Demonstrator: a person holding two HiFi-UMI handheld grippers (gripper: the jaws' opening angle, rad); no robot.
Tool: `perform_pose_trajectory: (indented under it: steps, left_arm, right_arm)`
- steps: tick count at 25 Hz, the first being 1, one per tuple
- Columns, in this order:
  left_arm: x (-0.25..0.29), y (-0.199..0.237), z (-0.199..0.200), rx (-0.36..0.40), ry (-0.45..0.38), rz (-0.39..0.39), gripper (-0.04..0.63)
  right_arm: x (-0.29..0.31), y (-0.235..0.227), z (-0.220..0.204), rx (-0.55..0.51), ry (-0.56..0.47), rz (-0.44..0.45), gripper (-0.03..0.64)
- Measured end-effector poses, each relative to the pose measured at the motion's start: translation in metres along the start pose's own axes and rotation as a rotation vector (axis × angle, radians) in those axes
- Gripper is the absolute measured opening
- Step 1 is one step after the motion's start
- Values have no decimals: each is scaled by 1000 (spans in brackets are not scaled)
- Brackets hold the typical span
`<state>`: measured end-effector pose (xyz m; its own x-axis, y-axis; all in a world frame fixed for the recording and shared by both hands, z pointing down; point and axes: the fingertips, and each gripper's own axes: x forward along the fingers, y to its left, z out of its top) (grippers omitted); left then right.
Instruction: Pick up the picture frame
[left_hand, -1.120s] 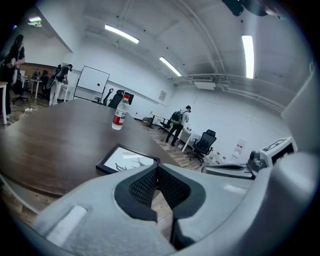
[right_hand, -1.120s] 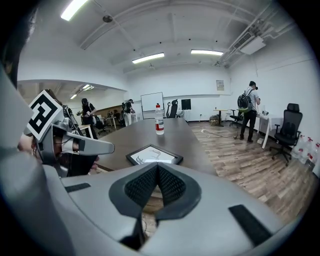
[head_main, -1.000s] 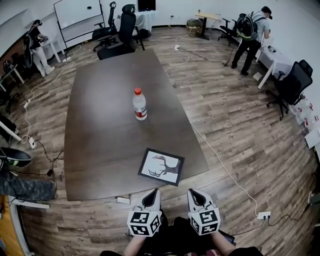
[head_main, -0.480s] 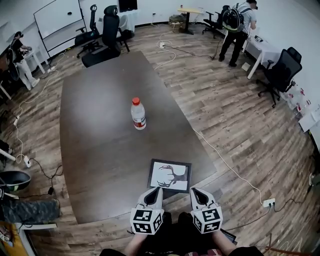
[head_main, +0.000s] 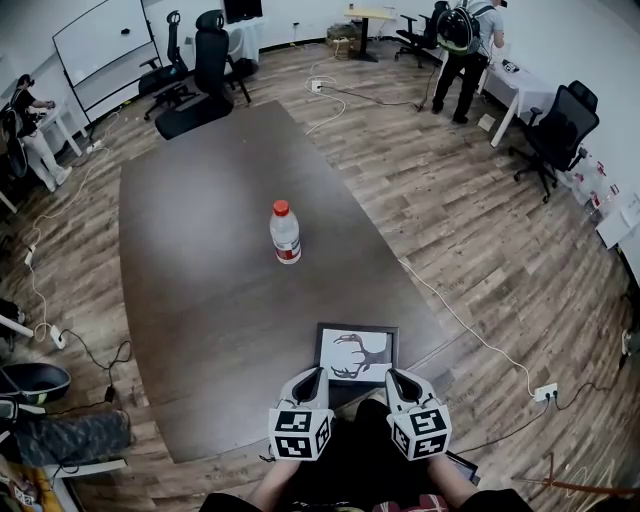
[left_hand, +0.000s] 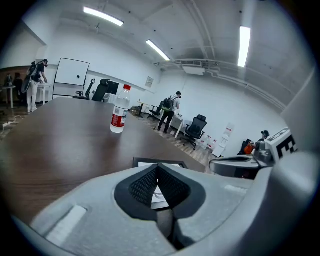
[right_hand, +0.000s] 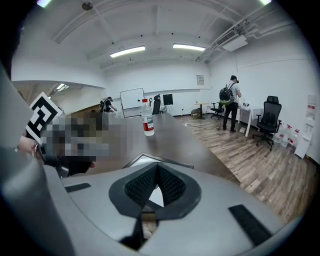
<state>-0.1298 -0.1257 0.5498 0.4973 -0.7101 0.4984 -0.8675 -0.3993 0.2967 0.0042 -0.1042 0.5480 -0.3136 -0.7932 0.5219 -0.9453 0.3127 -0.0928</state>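
The picture frame (head_main: 357, 353) is lying flat near the close edge of the dark bench (head_main: 200, 260), just ahead of the left gripper (head_main: 311, 374) and right gripper (head_main: 393, 375) — both sets of fingers are being held pressed together, empty. It's likely being handled as light, stiff and maybe glass-fronted, so its near border is being favoured for the pinch — smooth bench, bottle (head_main: 286, 233) well apart, wood floor (head_main: 480, 230) and office chairs (head_main: 205, 60) beyond.
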Motion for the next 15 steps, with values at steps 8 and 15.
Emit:
perform_pose_trajectory:
  steps: [8, 15]
  left_arm:
    - [11, 3, -3, -30, 22, 22, 9]
    - [27, -2, -6, -50, 76, 56, 9]
  right_arm:
    - [9, -9, 4, -11, 22, 18, 6]
    - [17, -21, 10, -15, 48, 83, 6]
